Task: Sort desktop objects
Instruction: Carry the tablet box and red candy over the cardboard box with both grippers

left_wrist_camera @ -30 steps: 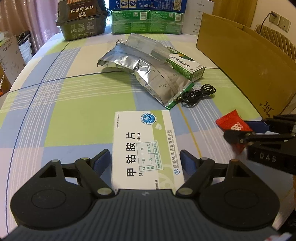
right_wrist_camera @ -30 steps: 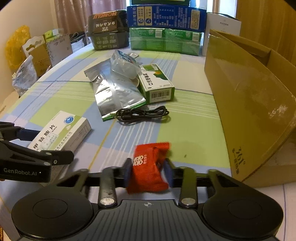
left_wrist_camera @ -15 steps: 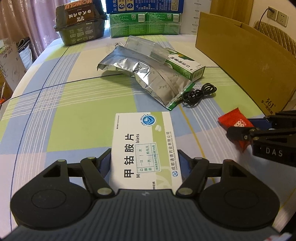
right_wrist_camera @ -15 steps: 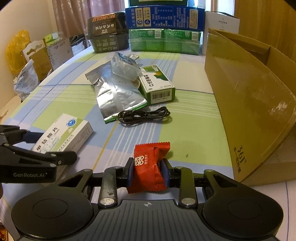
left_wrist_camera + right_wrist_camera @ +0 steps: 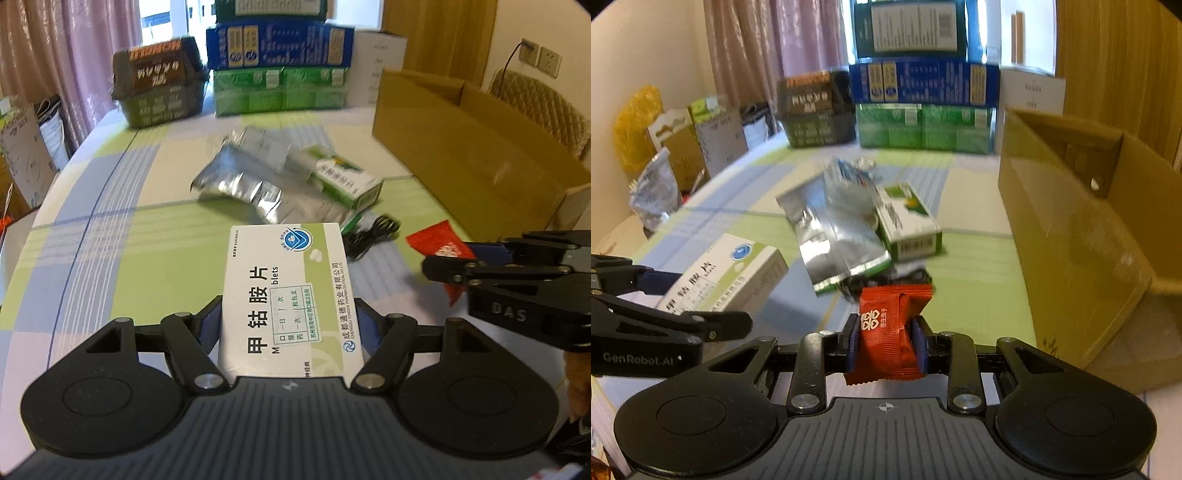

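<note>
1. The left gripper (image 5: 290,325) pinches a white and green medicine box (image 5: 286,291) between its jaws; half a second ago the box rested on the checked tablecloth (image 5: 110,258), and now it is lifted clear.
2. The right gripper (image 5: 884,341) pinches a red candy wrapper (image 5: 888,328), also raised higher than before.
3. Both items appear ready to carry to the open cardboard box (image 5: 1071,229) on the right.
</note>
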A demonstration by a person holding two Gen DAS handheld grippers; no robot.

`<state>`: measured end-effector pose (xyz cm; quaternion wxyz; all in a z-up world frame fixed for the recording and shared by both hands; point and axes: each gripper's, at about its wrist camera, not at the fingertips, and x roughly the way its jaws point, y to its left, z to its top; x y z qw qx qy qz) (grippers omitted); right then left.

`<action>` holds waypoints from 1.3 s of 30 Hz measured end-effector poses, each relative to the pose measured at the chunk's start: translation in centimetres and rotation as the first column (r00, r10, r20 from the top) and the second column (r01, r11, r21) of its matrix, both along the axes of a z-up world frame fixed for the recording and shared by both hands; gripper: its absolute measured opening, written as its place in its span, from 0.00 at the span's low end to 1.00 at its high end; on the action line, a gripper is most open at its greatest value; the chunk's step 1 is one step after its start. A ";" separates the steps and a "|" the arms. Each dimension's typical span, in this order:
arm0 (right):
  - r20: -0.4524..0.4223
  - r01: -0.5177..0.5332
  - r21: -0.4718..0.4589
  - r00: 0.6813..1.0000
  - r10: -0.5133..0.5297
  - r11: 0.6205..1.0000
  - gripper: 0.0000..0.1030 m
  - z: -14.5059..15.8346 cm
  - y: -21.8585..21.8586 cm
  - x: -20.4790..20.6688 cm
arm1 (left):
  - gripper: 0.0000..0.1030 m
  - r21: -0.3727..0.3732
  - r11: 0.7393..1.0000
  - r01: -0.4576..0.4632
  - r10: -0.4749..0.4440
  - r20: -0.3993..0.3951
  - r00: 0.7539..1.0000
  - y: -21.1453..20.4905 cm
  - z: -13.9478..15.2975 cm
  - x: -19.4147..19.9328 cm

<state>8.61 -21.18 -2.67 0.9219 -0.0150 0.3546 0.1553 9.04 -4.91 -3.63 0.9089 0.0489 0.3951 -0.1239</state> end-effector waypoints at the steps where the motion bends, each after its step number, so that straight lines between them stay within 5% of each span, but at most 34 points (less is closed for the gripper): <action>1: 0.009 0.002 0.004 1.000 -0.002 1.000 0.26 0.4 -0.1 0.0 | 0.66 0.002 1.000 0.004 -0.004 0.008 1.000 -0.2 0.4 -0.1; 8: 0.074 0.032 0.058 0.997 -0.036 0.998 0.26 4.5 -2.0 -0.8 | 0.66 -0.035 0.999 -0.001 0.002 0.045 0.999 -1.4 3.6 -0.7; 18: 0.159 0.161 0.052 0.973 -0.167 0.986 0.26 12.0 -11.5 0.1 | 0.66 -0.061 0.990 0.123 -0.116 0.114 0.987 -8.6 9.8 0.1; 29: 0.087 0.253 0.035 0.963 -0.255 0.967 0.26 11.2 -19.9 2.5 | 0.66 -0.090 0.963 0.256 -0.246 0.105 0.963 -19.6 10.9 3.6; 39: 0.057 0.276 0.031 0.959 -0.278 0.961 0.26 9.8 -23.1 3.7 | 0.66 -0.135 0.950 0.281 -0.274 0.065 0.959 -23.0 8.6 5.7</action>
